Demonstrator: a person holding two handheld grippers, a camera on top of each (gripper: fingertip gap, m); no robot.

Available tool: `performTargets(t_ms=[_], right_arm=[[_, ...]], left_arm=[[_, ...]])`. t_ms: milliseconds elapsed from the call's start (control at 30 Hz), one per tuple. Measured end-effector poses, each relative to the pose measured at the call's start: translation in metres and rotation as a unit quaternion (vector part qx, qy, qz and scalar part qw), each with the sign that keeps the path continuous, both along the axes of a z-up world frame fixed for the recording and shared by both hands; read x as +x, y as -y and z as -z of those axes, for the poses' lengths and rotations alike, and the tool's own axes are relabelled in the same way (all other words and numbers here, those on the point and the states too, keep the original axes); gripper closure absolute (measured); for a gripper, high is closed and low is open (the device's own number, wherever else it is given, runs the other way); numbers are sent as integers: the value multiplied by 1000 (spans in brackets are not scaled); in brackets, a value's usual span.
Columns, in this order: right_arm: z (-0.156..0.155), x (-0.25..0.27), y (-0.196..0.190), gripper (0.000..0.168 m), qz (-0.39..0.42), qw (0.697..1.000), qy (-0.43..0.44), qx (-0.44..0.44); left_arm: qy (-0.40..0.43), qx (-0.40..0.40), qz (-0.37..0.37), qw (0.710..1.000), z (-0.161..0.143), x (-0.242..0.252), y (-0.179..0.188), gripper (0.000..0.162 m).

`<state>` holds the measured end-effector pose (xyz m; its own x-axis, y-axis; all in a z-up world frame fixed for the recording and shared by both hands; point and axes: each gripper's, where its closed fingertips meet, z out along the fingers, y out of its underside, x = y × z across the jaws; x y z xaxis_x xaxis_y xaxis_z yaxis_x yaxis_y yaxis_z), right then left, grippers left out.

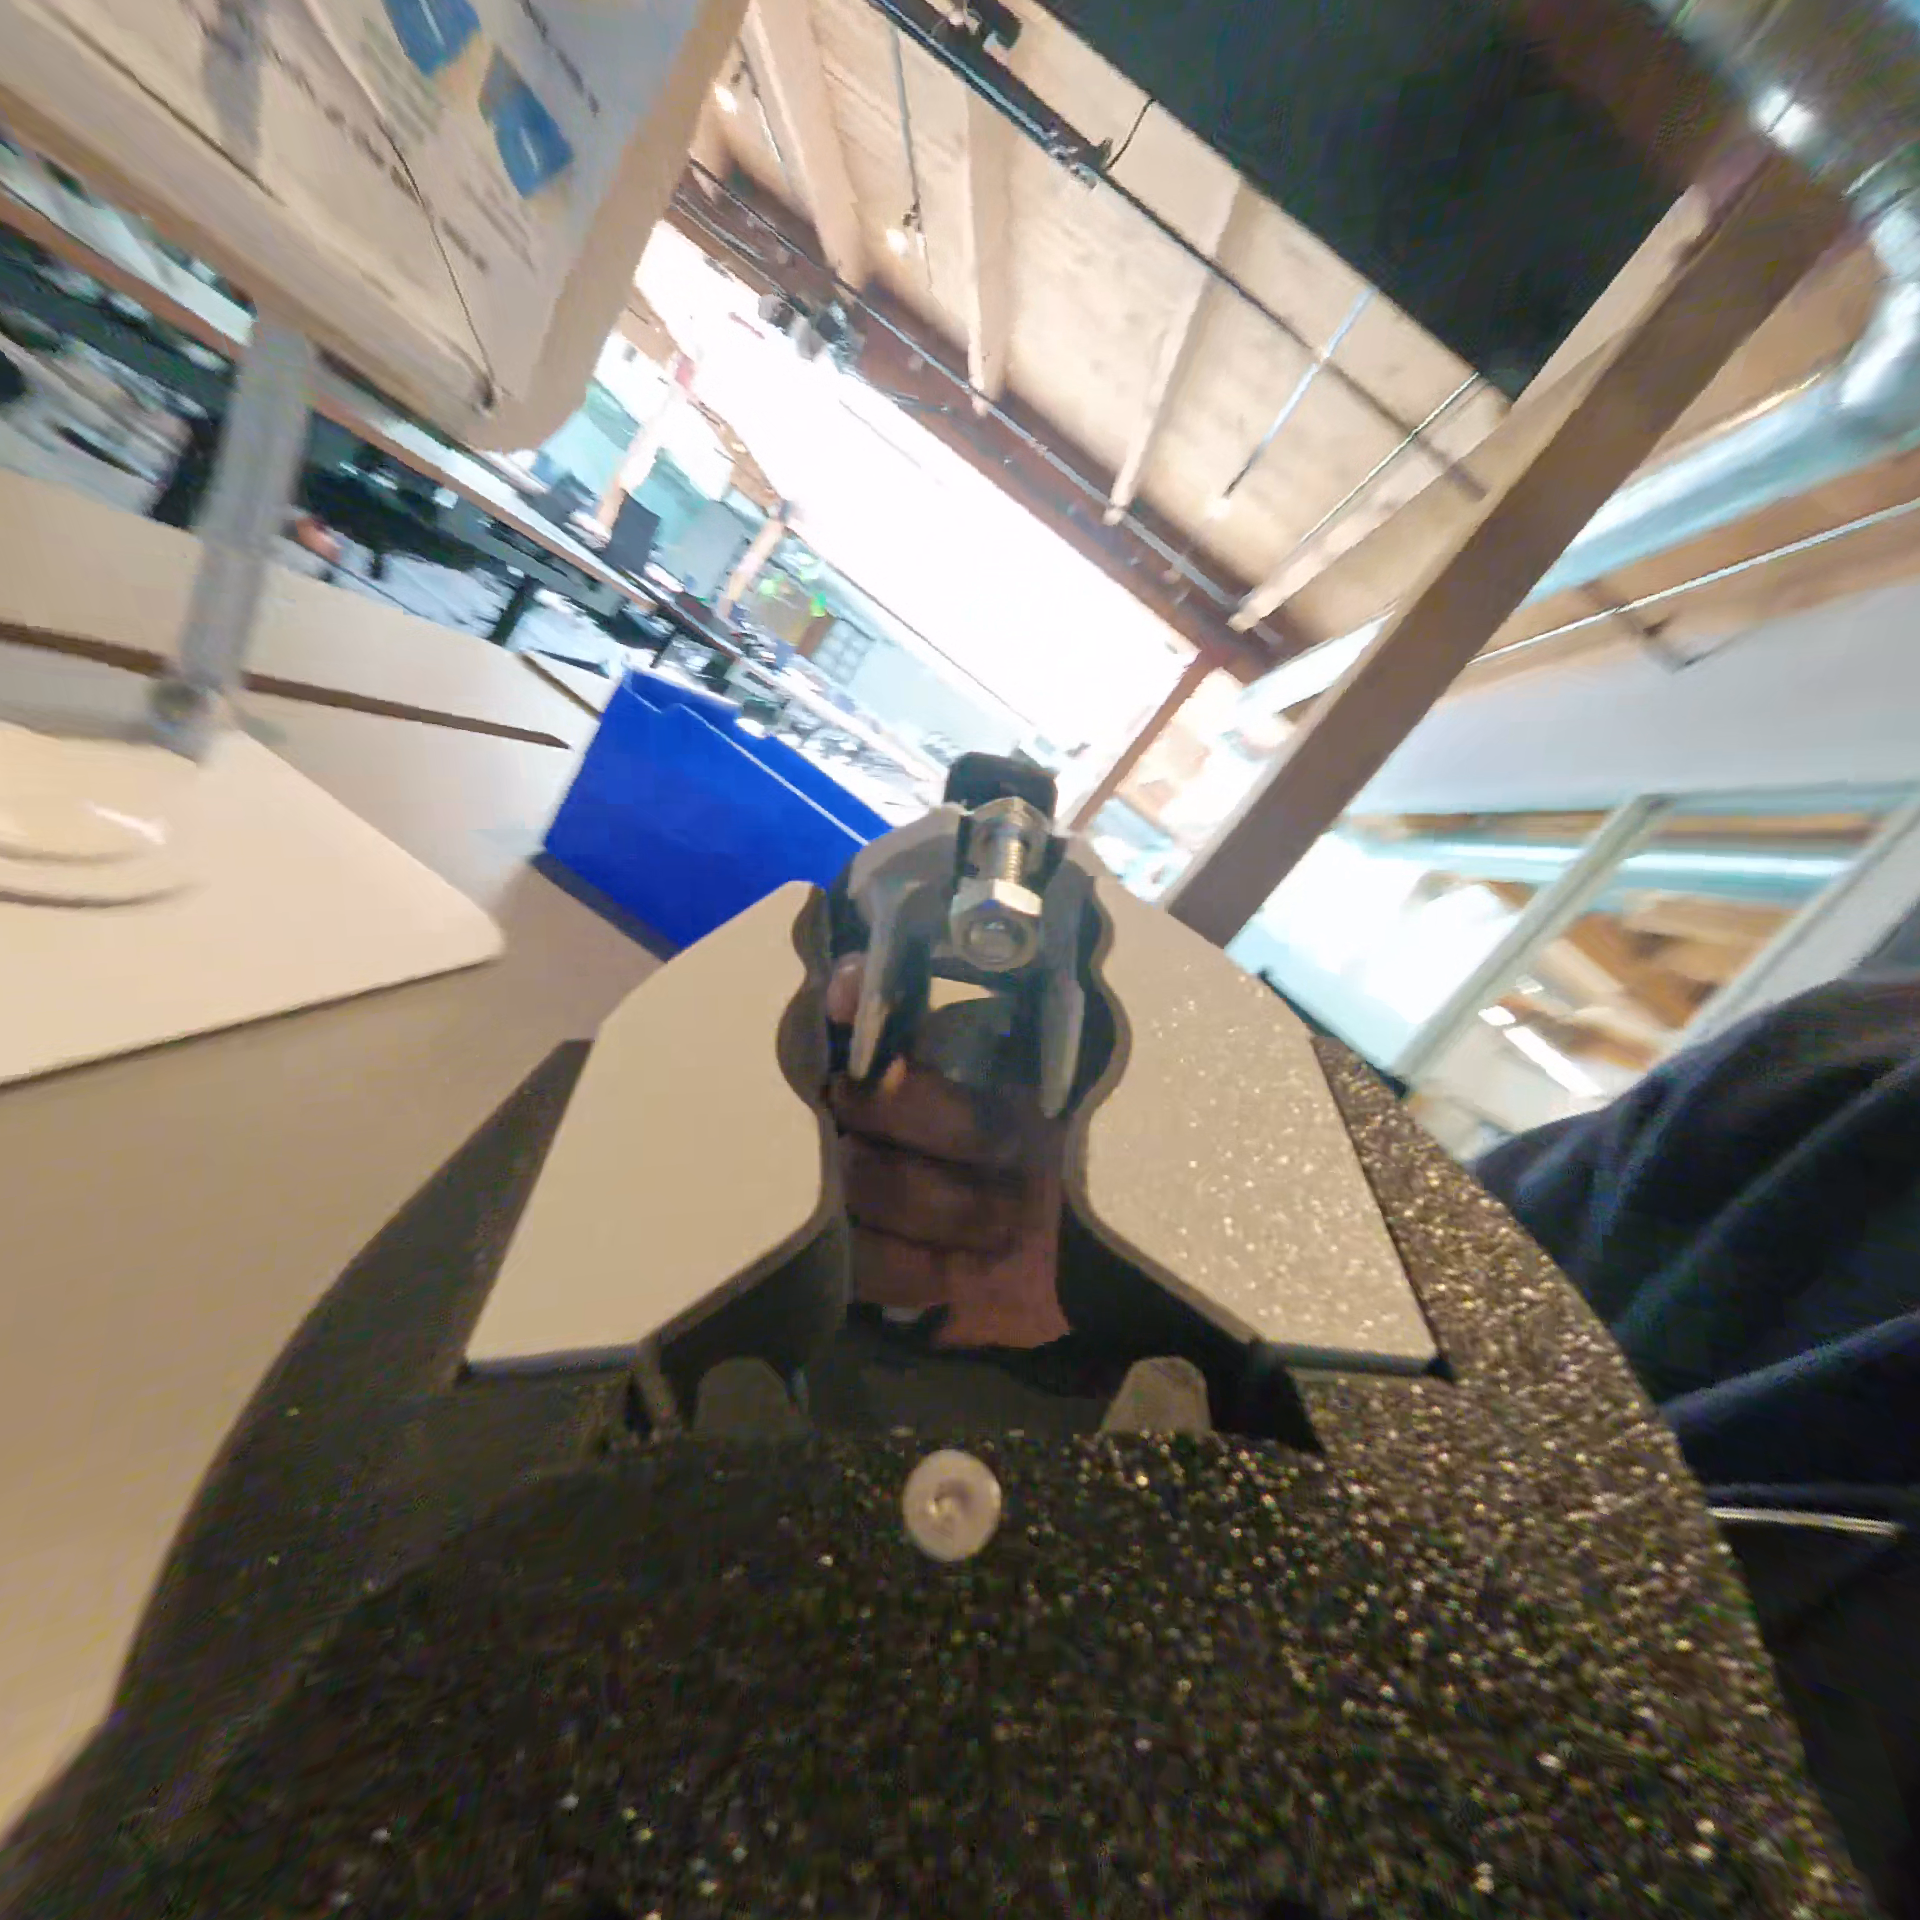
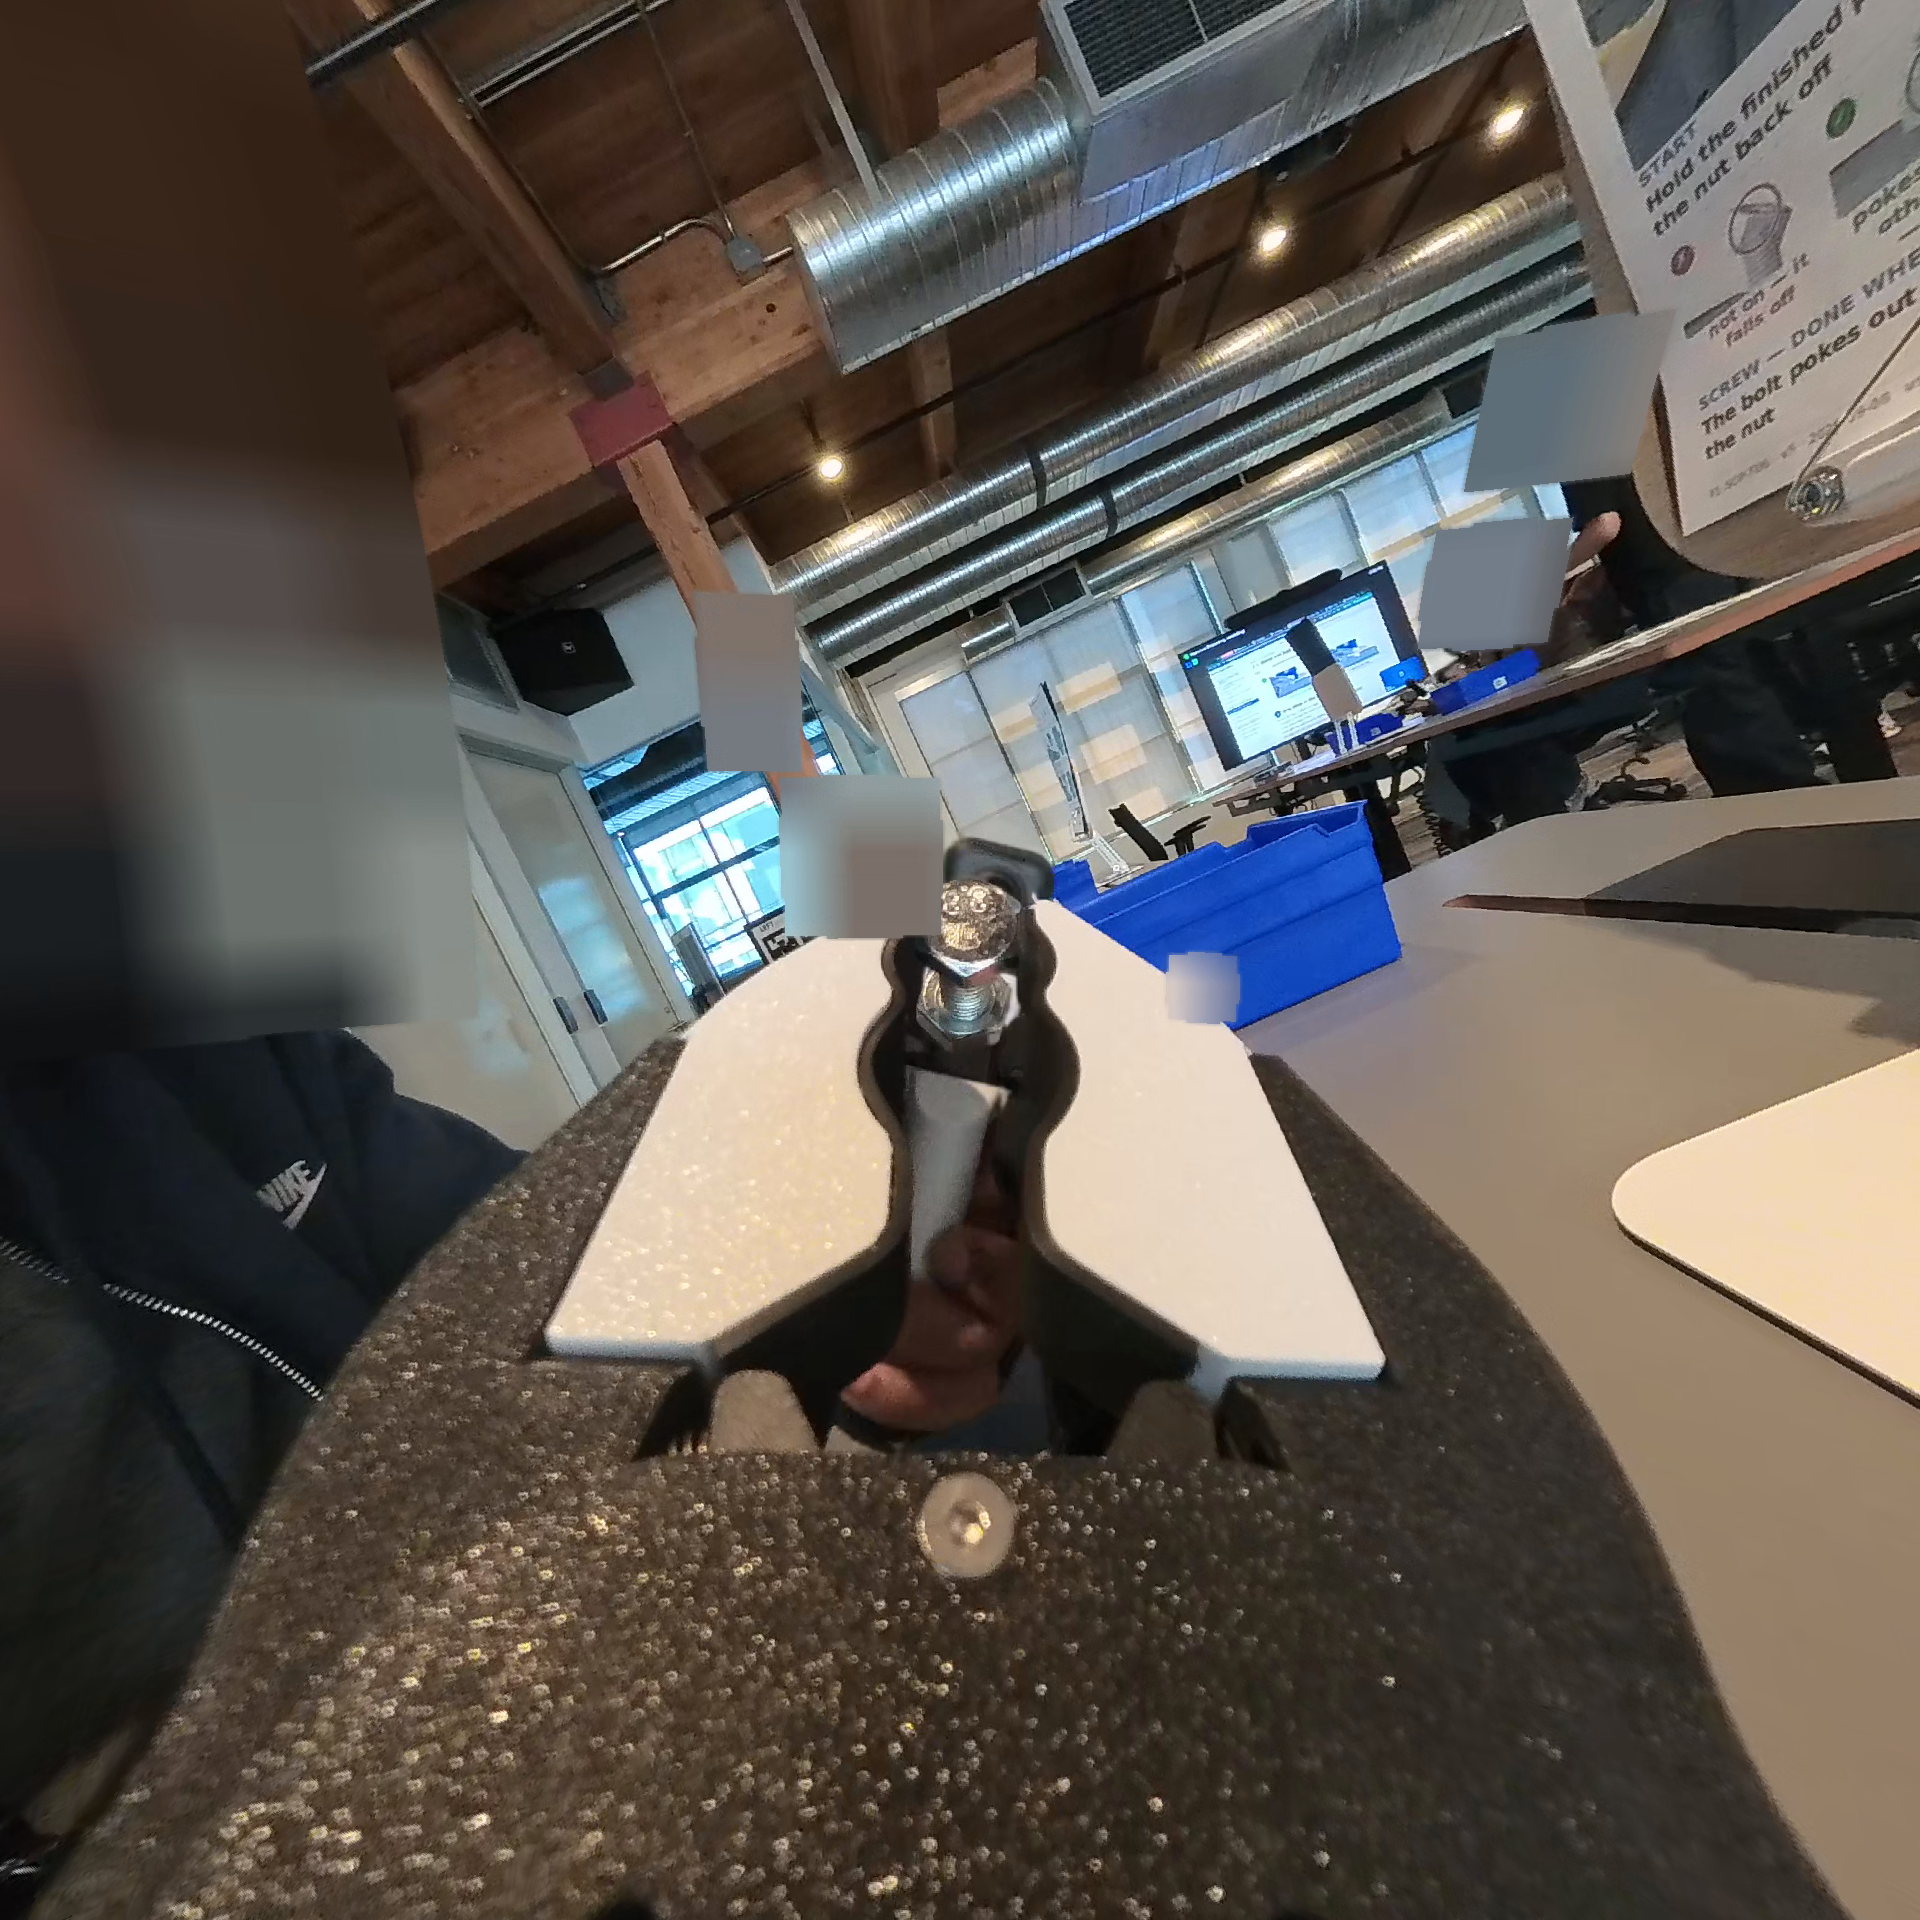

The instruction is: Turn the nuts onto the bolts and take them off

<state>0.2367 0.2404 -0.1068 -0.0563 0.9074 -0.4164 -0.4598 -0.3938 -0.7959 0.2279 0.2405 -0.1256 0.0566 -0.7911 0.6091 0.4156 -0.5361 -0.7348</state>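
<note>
The left hand-held gripper [image 1: 961,925], black with grey finger plates, and the matching right hand-held gripper [image 2: 966,997] face each other tip to tip, raised, fingers nearly closed.

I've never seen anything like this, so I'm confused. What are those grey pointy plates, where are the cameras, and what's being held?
Those plates are the fingers of two hand-held grippers, like big tweezers. A person squeezes one in each hand. Each has a camera looking out along its fingers, so one picture comes from the left gripper and the other from the right gripper. They face each other, so you also see the hand holding the far one. Between them, in the air, is a bolt with a nut on it. The right gripper pinches it. I can't tell if the left one grips too. The grey table has a white mat and a blue bin farther back.
</note>
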Motion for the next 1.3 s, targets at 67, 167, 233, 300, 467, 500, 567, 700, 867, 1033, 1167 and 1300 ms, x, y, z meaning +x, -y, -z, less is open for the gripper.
performTargets(t_ms=[67,167,233,300,467,500,567,700,867,1033,1167,1300], right_arm=[[0,0,0,152,0,1000,0,0],[1,-1,1,152,-1,1000,2,1],[1,-2,2,151,-2,1000,4,2],[1,-2,2,152,-2,1000,4,3],[0,-1,2,152,-4,1000,-1,1],[0,-1,2,152,-4,1000,-2,2],[0,-1,2,151,-3,1000,0,1],[0,0,1,152,-2,1000,-3,-1],[-1,0,1,152,-1,1000,-2,1],[0,-1,1,152,0,1000,2,2],[0,-1,1,152,1,1000,5,4],[1,-2,2,152,0,1000,8,6]], left_arm=[[24,-28,30,999,0,2,3,119],[38,-41,53,997,0,5,7,127],[39,-31,56,997,-1,6,11,142],[21,-8,38,999,-1,6,10,145],[-133,199,-96,966,0,7,10,145],[-184,267,-136,936,1,7,10,145],[-275,383,-208,857,2,6,8,145],[-238,378,-202,872,-6,11,15,119],[-109,172,-122,971,-7,0,2,111],[15,-17,-1,1000,-1,-1,-1,119],[57,-81,52,994,2,3,2,123],[65,-98,81,990,3,9,9,130]])
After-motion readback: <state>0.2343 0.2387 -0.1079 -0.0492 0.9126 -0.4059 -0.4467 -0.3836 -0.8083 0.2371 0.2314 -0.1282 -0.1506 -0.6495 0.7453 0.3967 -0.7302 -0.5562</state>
